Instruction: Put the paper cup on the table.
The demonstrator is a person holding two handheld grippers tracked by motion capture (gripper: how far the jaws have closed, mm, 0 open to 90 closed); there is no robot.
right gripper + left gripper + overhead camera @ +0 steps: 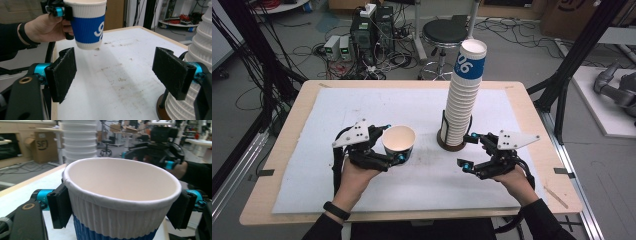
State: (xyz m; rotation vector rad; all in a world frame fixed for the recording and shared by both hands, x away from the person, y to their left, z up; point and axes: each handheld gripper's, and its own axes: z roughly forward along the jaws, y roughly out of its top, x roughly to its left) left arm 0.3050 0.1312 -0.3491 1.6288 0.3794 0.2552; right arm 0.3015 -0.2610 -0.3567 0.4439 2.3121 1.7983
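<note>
The left hand-held gripper [388, 144] is pinching a single paper cup [399, 142] just under its rolled rim, one black pad on each side of the white ribbed wall, above the blue band. In the right gripper view the cup hangs clear of the bench [287, 150], its base off the white mat [362, 105]. It looks freshly separated from the stack of paper cups [462, 100], which stands upright in its dark round holder [451, 143] to the right of the carried cup, well apart from it.

To do this step well, I'd keep the squeeze light: the wall is thin paper, and pinching harder would oval the mouth or crease the rim. Keep the cup upright and travel level, so it does not tilt out of the pads. Lower it until the base sits flat on the mat before letting go, and open the pads evenly so neither side drags it over.

The right hand-held gripper [468, 151] is spread wide with nothing between its pads. It hovers low over the mat just beside the foot of the stack, one pad close to the holder. There it could steady the stack, which seems wise, since the tower is tall and looks easy to topple.
</note>
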